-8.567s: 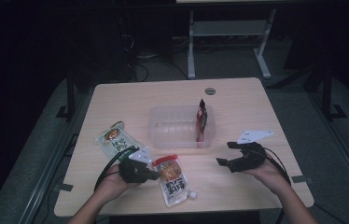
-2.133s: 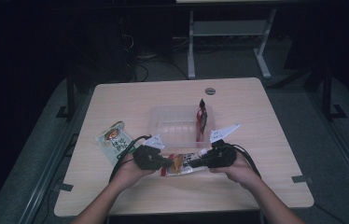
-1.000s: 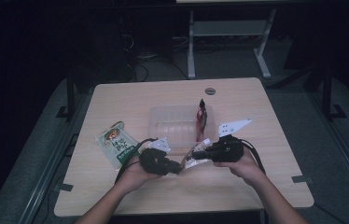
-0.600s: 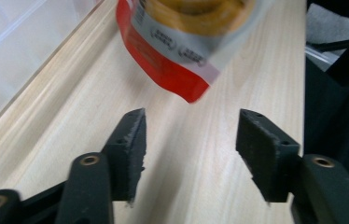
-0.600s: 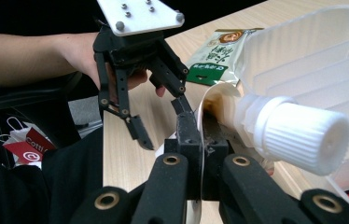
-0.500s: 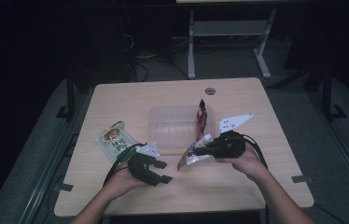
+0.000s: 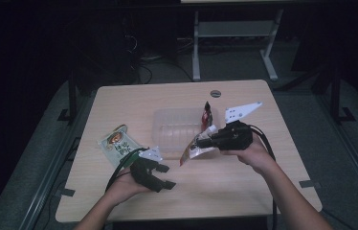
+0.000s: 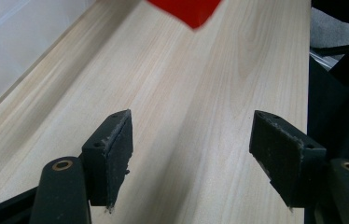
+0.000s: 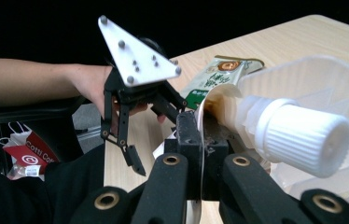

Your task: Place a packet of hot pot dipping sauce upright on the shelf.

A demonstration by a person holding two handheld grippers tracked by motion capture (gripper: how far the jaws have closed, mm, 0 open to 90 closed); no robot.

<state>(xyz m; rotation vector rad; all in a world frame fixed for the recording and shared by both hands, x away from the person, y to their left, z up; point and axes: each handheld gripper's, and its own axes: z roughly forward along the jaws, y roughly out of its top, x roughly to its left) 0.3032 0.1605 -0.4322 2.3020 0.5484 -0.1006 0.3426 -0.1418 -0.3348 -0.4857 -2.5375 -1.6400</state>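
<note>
A: What has the right gripper got?

B: A soft spouted pouch, flat and glossy, orange and white with a red bottom corner. Its jaws are clamped tight on the thin top edge of the pouch, just beside the spout. In the right gripper view the ribbed white screw cap sticks out to the right of the closed jaws, a chunky cylinder of hard plastic.

A: And where is the pouch?

B: Lifted off the wooden table, hanging slantwise from the gripper in front of the clear plastic tub, its red corner lowest and pointing toward the left gripper.

A: The left one, is it holding anything?

B: No. Its jaws have just been opening, and they stand wide apart with nothing between them. In the left gripper view the two black pads are rough and frayed at the edges, with pale, fine-grained wood showing in the gap. The pouch's red corner hangs above at the top edge of that view.

A: What of the tub?

B: Rectangular, translucent, with rounded corners and thin walls. A dark red sachet stands upright against its right end.

A: Anything else on the table?

B: A green and white snack packet lies flat near the left edge, just behind the left gripper. A small round grey disc sits near the far edge. Each gripper carries a pale three-cornered plate studded with small bolts.
</note>
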